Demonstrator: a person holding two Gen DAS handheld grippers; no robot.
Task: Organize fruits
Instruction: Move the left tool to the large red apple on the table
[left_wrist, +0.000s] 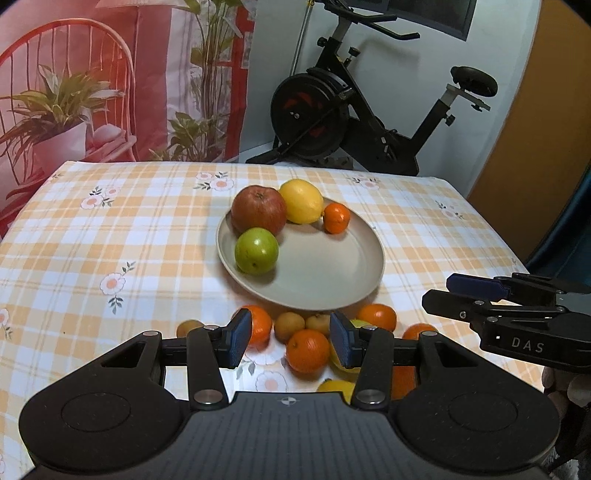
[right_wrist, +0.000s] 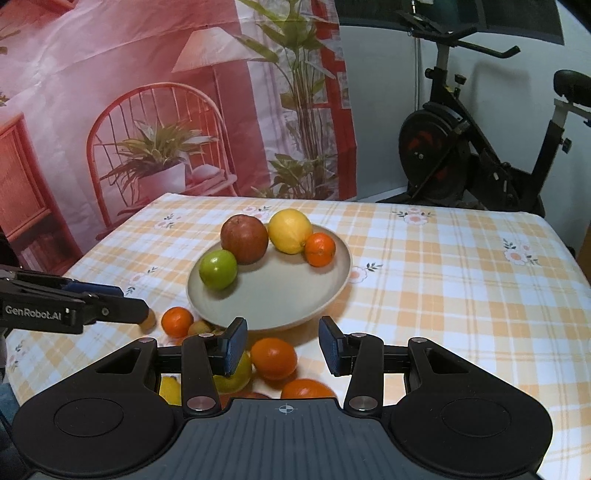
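Note:
A beige plate (left_wrist: 321, 273) (right_wrist: 280, 295) on the checked tablecloth carries a red apple (left_wrist: 258, 209) (right_wrist: 244, 238), a green apple (left_wrist: 256, 251) (right_wrist: 218, 268), a lemon (left_wrist: 301, 200) (right_wrist: 290, 230) and a small orange (left_wrist: 336, 218) (right_wrist: 320, 249). In front of the plate lies a loose pile of several oranges (left_wrist: 307, 350) (right_wrist: 273, 358), small brown fruits (left_wrist: 290, 325) and yellow fruit (right_wrist: 232, 376). My left gripper (left_wrist: 291, 341) hovers over this pile, open, nothing between its pads. My right gripper (right_wrist: 283, 345) is also open and empty above the pile.
The table (left_wrist: 92, 240) ends at the back against a printed backdrop (left_wrist: 110, 74). An exercise bike (left_wrist: 354, 110) stands behind at the right. The right gripper's body (left_wrist: 517, 314) shows beside the left one; the left gripper's body (right_wrist: 55, 306) shows at the left of the right wrist view.

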